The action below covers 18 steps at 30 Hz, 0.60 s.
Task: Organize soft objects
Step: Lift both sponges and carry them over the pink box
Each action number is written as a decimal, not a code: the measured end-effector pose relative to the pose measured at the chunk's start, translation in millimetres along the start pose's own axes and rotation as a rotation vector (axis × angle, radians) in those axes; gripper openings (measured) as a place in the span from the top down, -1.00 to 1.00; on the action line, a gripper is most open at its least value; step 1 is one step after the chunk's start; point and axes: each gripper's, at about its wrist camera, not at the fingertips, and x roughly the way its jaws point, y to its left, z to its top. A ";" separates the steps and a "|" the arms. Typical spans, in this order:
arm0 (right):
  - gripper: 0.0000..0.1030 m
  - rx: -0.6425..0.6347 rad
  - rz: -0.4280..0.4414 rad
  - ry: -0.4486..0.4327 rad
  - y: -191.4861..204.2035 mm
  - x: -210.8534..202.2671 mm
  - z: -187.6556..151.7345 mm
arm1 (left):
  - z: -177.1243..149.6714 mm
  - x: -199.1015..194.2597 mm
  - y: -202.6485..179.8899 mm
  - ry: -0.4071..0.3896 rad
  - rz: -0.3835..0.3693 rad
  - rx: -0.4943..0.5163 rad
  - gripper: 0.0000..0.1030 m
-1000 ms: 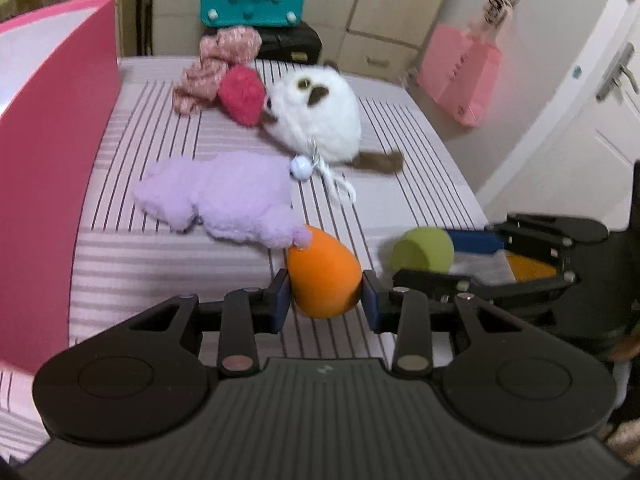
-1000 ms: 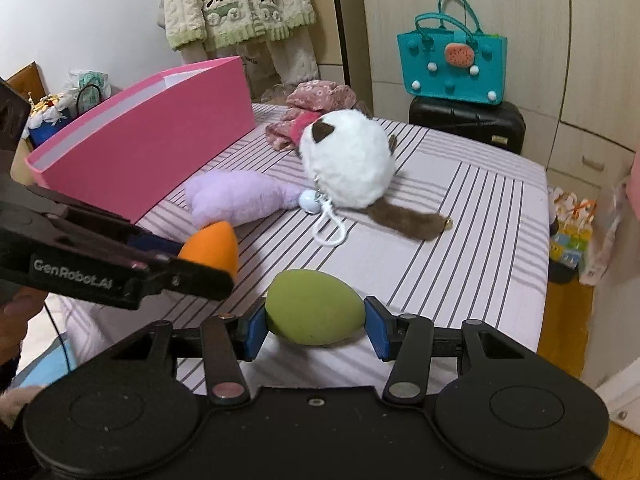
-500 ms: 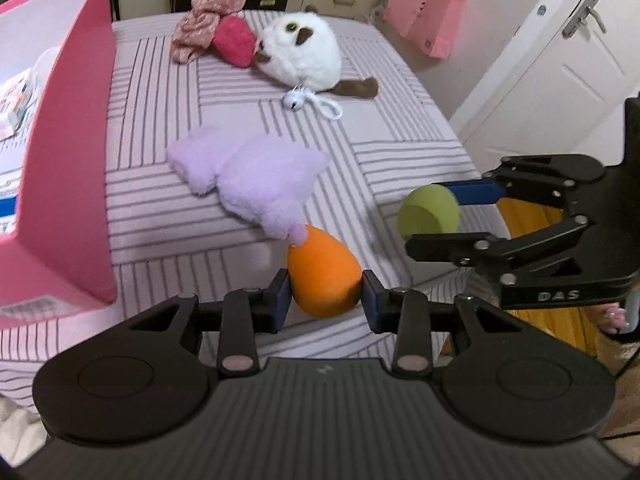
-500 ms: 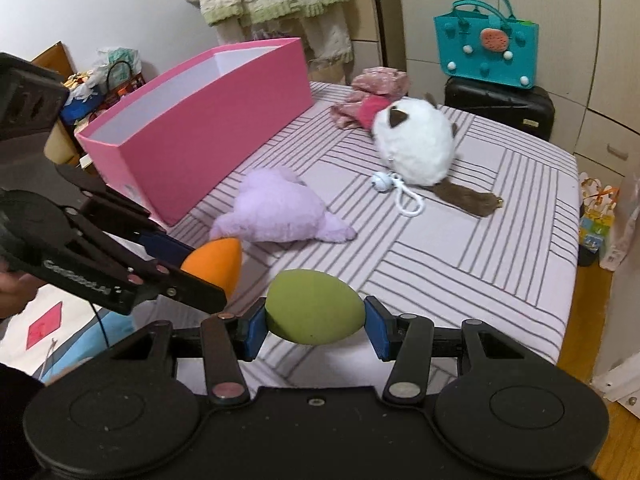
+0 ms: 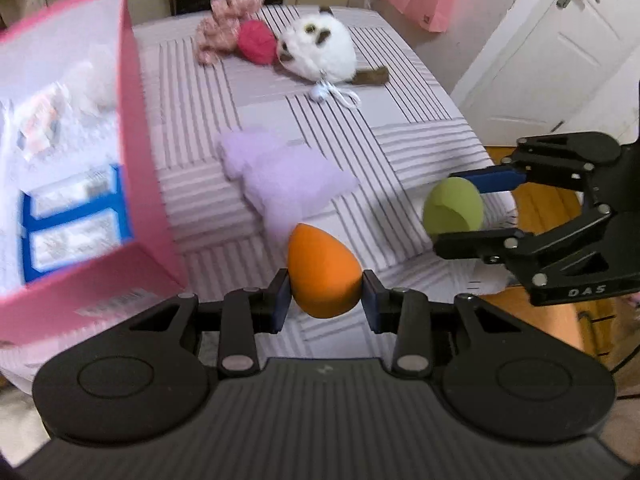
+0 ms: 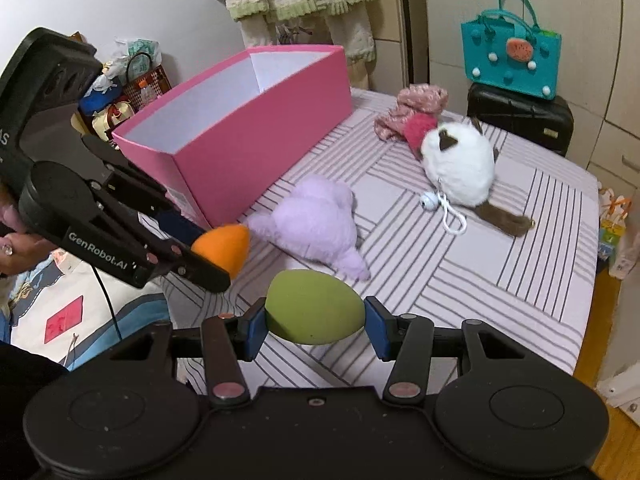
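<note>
My left gripper (image 5: 324, 300) is shut on an orange egg-shaped sponge (image 5: 322, 276), held above the bed's near edge beside the pink box (image 5: 144, 216). My right gripper (image 6: 316, 320) is shut on a green egg-shaped sponge (image 6: 314, 306), held in the air to the right of the left gripper (image 6: 208, 256). The green sponge also shows in the left wrist view (image 5: 454, 210). On the striped bed (image 6: 520, 272) lie a purple plush (image 6: 316, 222), a white and brown plush cat (image 6: 460, 168), a red ball (image 6: 418, 130) and a pink cloth (image 6: 416, 106).
The open pink box (image 6: 248, 132) stands along the bed's left side, with packets inside (image 5: 72, 216). A teal bag (image 6: 510, 56) on a black case (image 6: 520, 120) stands behind the bed. A white door (image 5: 560, 52) is to the right, floor (image 6: 612, 440) beyond the bed edge.
Both grippers have risen and drawn back from the bed, each still holding its sponge. The left gripper has swung toward the pink box, whose inside now shows.
</note>
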 end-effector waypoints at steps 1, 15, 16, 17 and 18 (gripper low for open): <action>-0.08 -0.004 -0.001 -0.005 1.8 -1.7 2.1 | 1.5 -5.7 -0.1 -0.013 0.020 0.017 0.30; -0.08 -0.072 0.086 0.023 36.2 -20.5 56.9 | 6.8 -70.5 6.7 -0.035 0.056 0.106 0.29; -0.08 -0.087 0.086 0.018 40.1 -20.8 62.5 | 6.7 -74.9 10.1 -0.036 0.049 0.102 0.29; -0.08 -0.105 0.086 0.011 44.6 -21.0 67.9 | 7.0 -78.0 13.8 -0.034 0.046 0.092 0.29; -0.08 -0.118 0.087 0.003 48.3 -20.3 73.2 | 7.3 -80.6 17.6 -0.032 0.047 0.083 0.29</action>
